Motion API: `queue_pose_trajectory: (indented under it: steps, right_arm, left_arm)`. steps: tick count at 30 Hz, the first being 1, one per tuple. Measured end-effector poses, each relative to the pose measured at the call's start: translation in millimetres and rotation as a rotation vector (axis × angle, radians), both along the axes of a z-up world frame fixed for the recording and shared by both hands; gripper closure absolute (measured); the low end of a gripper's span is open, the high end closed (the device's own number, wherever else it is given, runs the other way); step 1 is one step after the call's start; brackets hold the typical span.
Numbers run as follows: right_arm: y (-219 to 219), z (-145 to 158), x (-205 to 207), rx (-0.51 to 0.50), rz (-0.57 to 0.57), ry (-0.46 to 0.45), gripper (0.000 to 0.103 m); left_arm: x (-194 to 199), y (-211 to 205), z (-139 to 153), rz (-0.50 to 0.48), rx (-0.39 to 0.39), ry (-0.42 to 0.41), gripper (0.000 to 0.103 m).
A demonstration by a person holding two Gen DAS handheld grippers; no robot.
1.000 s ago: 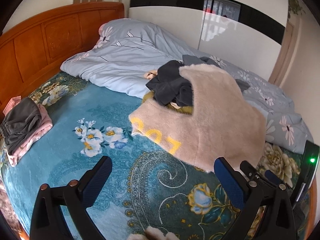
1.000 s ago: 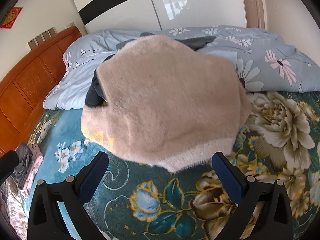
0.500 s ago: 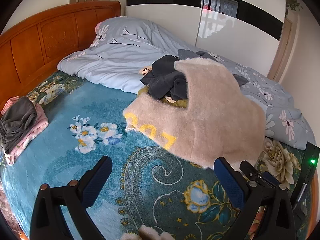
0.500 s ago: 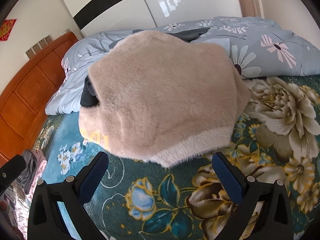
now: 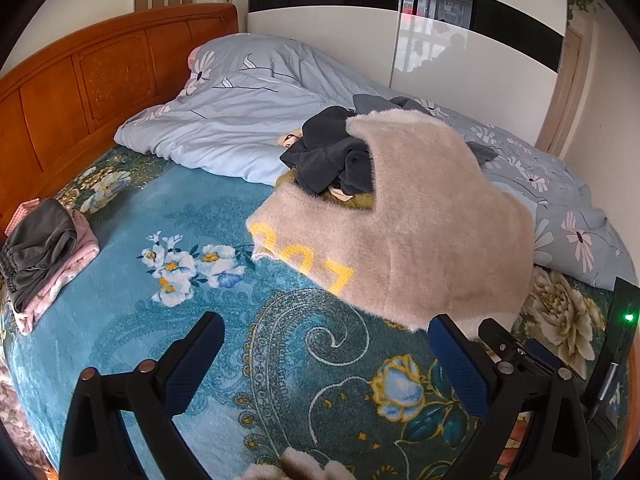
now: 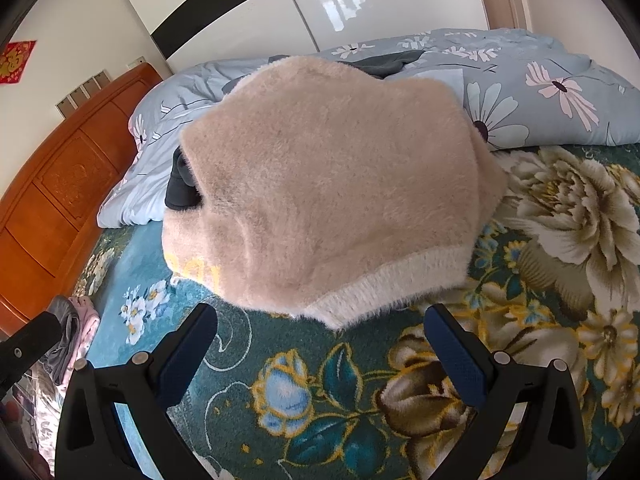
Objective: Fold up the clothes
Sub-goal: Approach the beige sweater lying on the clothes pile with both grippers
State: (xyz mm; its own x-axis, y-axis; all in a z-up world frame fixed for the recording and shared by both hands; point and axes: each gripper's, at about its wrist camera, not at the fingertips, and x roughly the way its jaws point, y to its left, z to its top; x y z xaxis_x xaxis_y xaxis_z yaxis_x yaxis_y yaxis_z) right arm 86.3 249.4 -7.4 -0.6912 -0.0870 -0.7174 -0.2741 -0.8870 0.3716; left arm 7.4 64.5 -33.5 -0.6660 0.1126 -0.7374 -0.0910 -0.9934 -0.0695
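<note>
left gripper (image 5: 324, 364) jaws wide, empty | right gripper (image 6: 320, 344) jaws wide, empty | fluffy beige sweater with yellow lettering (image 5: 420, 240) draped over dark clothes heap (image 5: 332, 156) on bed | both grippers have drawn back slightly; sweater unfolded, regrasp needed

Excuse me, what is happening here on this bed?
A person is folding clothes with two handheld grippers. Both the left gripper and the right gripper are open and hold nothing, near a fuzzy beige sweater draped over a pile of dark clothes. A small folded stack lies by the headboard.
</note>
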Motion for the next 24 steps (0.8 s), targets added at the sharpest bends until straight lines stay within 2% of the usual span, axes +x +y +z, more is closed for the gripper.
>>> queue_pose_trajectory:
  steps: [24]
  right_arm:
    - [2, -12, 0, -0.046, 0.032, -0.044, 0.000]
  left_arm:
    - [5, -7, -11, 0.007, 0.013, -0.032, 0.000]
